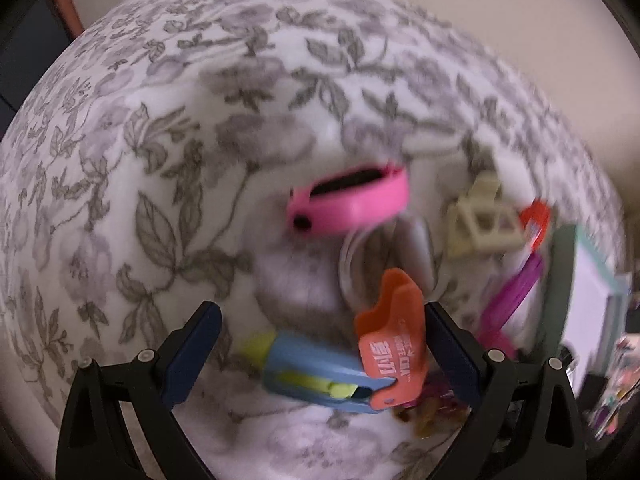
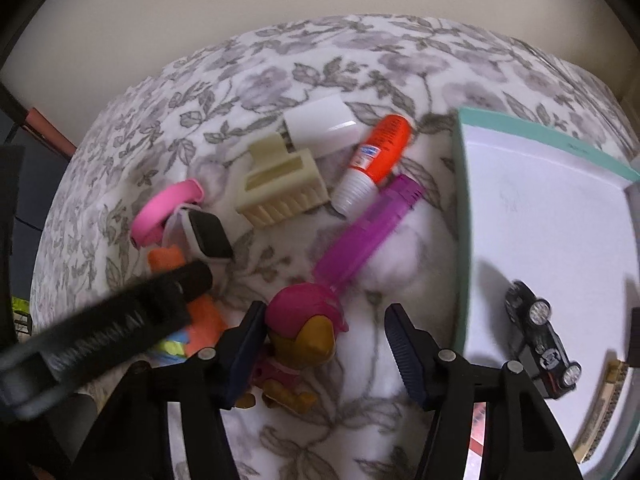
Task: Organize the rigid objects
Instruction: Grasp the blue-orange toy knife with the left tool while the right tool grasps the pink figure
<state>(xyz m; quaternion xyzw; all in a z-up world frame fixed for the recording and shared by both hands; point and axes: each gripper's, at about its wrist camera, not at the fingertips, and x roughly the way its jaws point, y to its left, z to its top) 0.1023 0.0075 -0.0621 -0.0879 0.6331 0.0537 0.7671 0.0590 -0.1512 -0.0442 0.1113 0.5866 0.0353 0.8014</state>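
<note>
My left gripper is open just above a blue and yellow clip with an orange tag, which lies between its fingers. A pink band, a cream claw clip and a purple dispenser stem lie beyond. My right gripper is open around a pink-headed toy figure, whose head touches the left finger. The cream clip, an orange glue bottle, a white block, the purple stem and a smartwatch on the pink band lie ahead.
A teal-rimmed white box at the right holds a black toy car. Everything rests on a floral bedspread. The left gripper's black body crosses the right wrist view at lower left. A wall stands behind.
</note>
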